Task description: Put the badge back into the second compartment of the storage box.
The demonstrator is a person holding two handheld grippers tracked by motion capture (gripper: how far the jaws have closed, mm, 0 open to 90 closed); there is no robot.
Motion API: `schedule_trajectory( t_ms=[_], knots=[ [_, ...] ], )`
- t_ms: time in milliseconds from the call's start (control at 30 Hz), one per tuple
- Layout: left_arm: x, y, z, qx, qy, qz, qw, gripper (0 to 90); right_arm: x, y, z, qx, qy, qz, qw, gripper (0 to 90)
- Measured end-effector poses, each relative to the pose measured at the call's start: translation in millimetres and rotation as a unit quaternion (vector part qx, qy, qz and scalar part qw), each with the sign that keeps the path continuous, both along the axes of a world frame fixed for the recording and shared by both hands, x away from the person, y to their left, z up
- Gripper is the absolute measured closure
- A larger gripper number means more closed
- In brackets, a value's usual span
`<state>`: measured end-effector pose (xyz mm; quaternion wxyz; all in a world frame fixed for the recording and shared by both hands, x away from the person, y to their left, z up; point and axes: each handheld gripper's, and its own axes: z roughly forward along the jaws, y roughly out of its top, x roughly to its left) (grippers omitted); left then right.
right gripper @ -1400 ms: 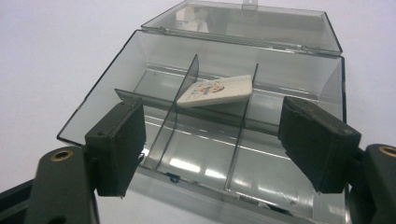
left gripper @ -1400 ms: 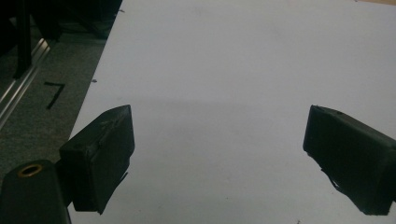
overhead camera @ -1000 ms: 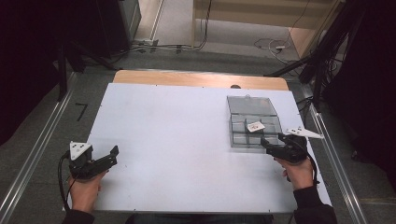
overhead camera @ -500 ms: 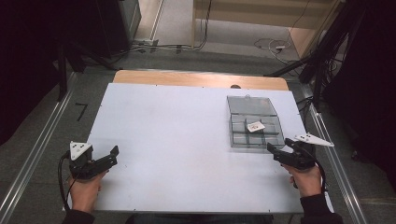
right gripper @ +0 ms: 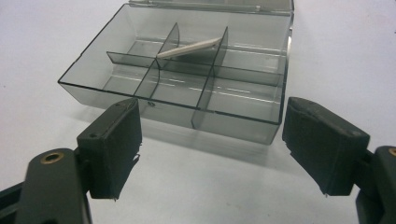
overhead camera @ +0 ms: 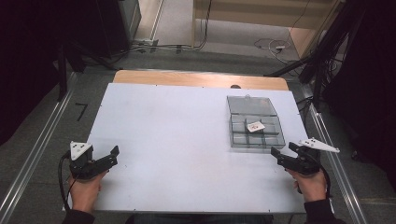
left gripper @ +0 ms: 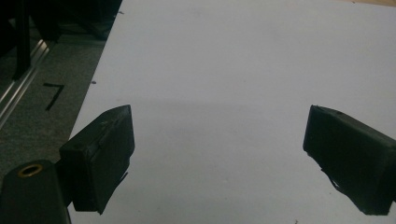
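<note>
A clear smoky plastic box [overhead camera: 254, 122] with its lid laid open stands at the right of the white table [overhead camera: 177, 135]. Dividers split it into several compartments. A small flat white piece [overhead camera: 255, 126] lies in a middle compartment; in the right gripper view the white piece [right gripper: 189, 47] rests tilted across the dividers of the box [right gripper: 187, 84]. My right gripper [overhead camera: 283, 150] sits just short of the box's near right corner, open and empty [right gripper: 210, 140]. My left gripper [overhead camera: 112, 156] is low at the table's near left, open over bare white surface [left gripper: 217, 158].
A wooden strip [overhead camera: 196, 79] runs along the table's far edge. Metal rails [overhead camera: 37, 154] flank the table on both sides, and cables [overhead camera: 271, 45] lie on the floor beyond. A black "7" mark [left gripper: 53, 95] is on the floor left of the table.
My right gripper has drawn back from the box's near edge toward the person's side and slightly right. The left gripper has kept still.
</note>
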<state>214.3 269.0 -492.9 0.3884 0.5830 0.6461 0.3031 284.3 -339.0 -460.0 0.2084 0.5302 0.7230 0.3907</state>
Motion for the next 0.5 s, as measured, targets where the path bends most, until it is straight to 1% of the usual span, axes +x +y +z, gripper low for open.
schedule_trajectory(
  t_ms=[400, 500],
  knots=[
    [0.0, -0.1, 0.0, 0.000, 0.000, 0.000, 1.0000, 9.2, -10.2, -9.5, -5.0, -0.006, 0.005, -0.005, 1.0000, 18.5],
    [0.1, -0.3, 0.0, 0.001, 0.001, -0.001, 1.0000, 9.2, -12.9, -13.2, -7.4, -0.011, 0.006, -0.008, 0.9999, 18.6]
  ],
)
